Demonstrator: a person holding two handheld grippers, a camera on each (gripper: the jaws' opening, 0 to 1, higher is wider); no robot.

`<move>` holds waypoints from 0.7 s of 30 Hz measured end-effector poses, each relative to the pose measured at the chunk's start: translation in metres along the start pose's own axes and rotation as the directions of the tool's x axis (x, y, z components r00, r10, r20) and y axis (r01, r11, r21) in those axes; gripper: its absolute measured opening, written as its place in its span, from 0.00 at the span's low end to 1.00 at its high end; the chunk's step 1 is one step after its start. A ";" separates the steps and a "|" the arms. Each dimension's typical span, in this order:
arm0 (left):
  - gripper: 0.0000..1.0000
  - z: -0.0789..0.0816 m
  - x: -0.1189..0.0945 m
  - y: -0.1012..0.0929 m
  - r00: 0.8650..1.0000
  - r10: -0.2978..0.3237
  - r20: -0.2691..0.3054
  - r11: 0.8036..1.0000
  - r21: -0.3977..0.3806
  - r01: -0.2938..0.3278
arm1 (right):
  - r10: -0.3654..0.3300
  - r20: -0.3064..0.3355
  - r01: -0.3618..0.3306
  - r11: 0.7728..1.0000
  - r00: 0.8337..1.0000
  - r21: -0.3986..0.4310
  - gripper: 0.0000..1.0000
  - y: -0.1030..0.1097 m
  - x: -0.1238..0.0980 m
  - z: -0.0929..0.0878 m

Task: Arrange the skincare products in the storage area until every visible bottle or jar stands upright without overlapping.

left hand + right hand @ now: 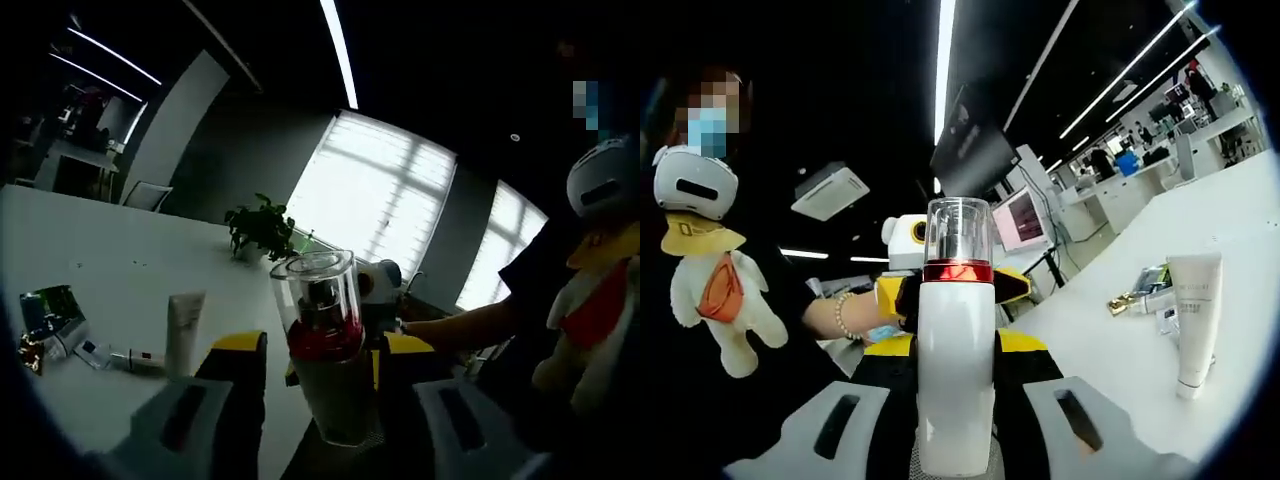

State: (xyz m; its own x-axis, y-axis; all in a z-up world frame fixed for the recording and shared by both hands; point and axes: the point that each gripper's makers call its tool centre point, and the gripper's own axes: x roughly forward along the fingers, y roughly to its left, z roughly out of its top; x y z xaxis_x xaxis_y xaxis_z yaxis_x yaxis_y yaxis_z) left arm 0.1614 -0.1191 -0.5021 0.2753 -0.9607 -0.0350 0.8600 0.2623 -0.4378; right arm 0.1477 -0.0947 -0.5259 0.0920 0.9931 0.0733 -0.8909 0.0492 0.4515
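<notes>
Both grippers are clamped on 1 item: a white pump bottle (956,375) w/ a red band and a clear cap, held upright in the air above the desk (120,270), not resting on it.

Left gripper view: left gripper (322,400) has its 2 jaws pressed on the bottle's lower body, yellow pads on either side; the clear cap (315,285) rises in front of the camera. Behind the bottle the other gripper comes in from the right, yellow-tipped, w/ the person's hand (440,330) on it.

Right gripper view: right gripper (956,400) grips the same bottle low on its white body, jaws tight against both sides, bottle vertical in mid-frame. The left gripper shows behind it, yellow and white, w/ a wrist wearing a bead bracelet (843,315).

On the white desk, well apart from the held bottle: a white tube (1195,320) stands upright on its cap near the desk's near edge in the right gripper view. In the left gripper view the same tube stands further in, and beside it a small tube or vial lies flat, plus a loose group of small packs and boxes (50,320) toward the left edge; details too small to tell. A potted plant (262,228) sits at the desk's far edge by the bright windows.

A plush toy w/ a white helmet (705,260) hangs on the person's dark clothing.
</notes>
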 end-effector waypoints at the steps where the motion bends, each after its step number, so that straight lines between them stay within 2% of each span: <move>1: 0.32 0.001 0.001 -0.002 1.000 -0.005 0.002 1.000 0.006 0.005 | 0.002 0.003 -0.002 1.000 1.000 0.000 0.27 0.001 0.000 0.001; 4: 0.25 0.002 0.002 -0.004 1.000 -0.015 -0.001 1.000 0.012 0.015 | 0.009 0.006 -0.009 1.000 1.000 0.003 0.27 0.003 0.001 0.002; 11: 0.26 0.008 0.009 -0.008 0.999 -0.010 -0.042 0.998 0.061 0.013 | 0.015 0.000 -0.015 1.000 1.000 -0.002 0.28 0.006 -0.001 0.004; 14: 0.25 0.009 0.013 -0.007 0.997 -0.018 -0.071 0.999 0.048 0.021 | 0.000 -0.038 -0.001 1.000 0.999 -0.015 0.28 0.006 -0.002 0.004; 16: 0.25 0.008 0.017 -0.009 0.995 -0.023 -0.100 0.997 0.066 0.029 | -0.028 -0.081 0.025 0.999 0.996 -0.033 0.29 0.004 -0.004 0.001; 18: 0.24 0.006 0.020 -0.012 0.990 -0.031 -0.141 0.992 0.120 0.048 | -0.052 -0.115 0.043 0.996 0.992 -0.079 0.29 0.003 -0.007 -0.001; 21: 0.24 0.002 0.029 -0.018 0.979 -0.045 -0.196 0.972 0.219 0.089 | -0.104 -0.179 0.077 0.986 0.978 -0.151 0.29 0.000 -0.014 -0.005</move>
State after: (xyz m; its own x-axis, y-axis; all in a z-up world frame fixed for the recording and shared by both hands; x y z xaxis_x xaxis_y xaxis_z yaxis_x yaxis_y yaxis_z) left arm 0.1549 -0.1519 -0.4934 0.1464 -0.9706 -0.1909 0.9541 0.1895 -0.2318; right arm 0.1446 -0.1077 -0.5312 0.1031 0.9856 -0.1341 -0.9381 0.1412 0.3163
